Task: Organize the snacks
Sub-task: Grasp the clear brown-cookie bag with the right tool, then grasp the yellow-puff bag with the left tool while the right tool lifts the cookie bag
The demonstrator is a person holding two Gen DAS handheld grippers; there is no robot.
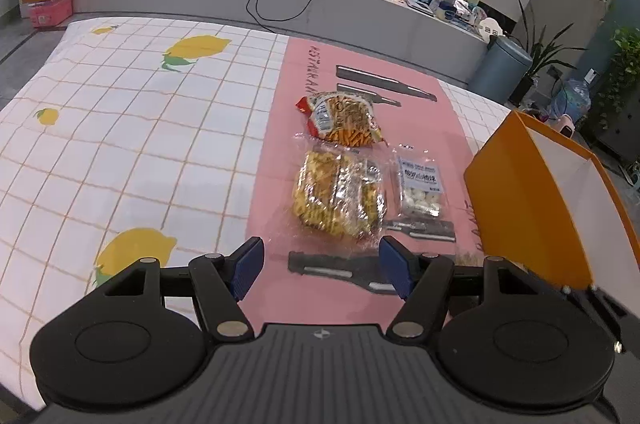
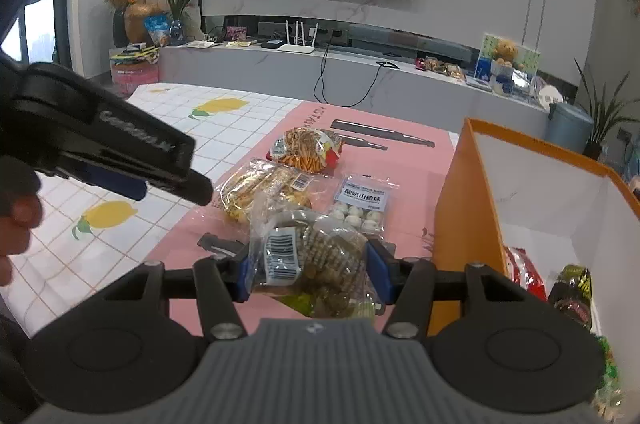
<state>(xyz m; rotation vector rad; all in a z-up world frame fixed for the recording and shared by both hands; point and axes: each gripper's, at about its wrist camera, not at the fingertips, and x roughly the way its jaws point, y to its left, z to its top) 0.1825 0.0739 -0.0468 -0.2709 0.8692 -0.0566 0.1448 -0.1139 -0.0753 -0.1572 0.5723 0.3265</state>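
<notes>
Right wrist view: the right gripper (image 2: 307, 274) has its jaws closed on a clear snack bag (image 2: 316, 256) of brownish-green pieces with a barcode label, held just above the pink mat (image 2: 404, 160). Straight ahead of the jaws, three more packets lie on the mat: a small pack of white balls (image 2: 362, 202) nearest, a crinkly yellow bag (image 2: 260, 190) to its left, and a bag of orange sticks (image 2: 306, 146) farther out. To the right of the jaws stands an orange box (image 2: 464, 192) with a white inside, open at the top; red and dark packets (image 2: 570, 290) lie in it. To the left of the jaws, the left gripper (image 2: 200, 190) reaches in from the side over the lemon-print cloth (image 2: 224, 104).

Left wrist view: the left gripper (image 1: 322, 266) has its jaws spread wide and holding nothing, above the near edge of the pink mat (image 1: 264, 184). Just ahead of them lies the crinkly yellow bag (image 1: 336, 198), with the pack of white balls (image 1: 420, 186) to its right and the bag of orange sticks (image 1: 344, 120) beyond. The orange box (image 1: 520, 208) stands to the right of the jaws. The lemon-print cloth (image 1: 132, 128) covers the tabletop to the left.
</notes>
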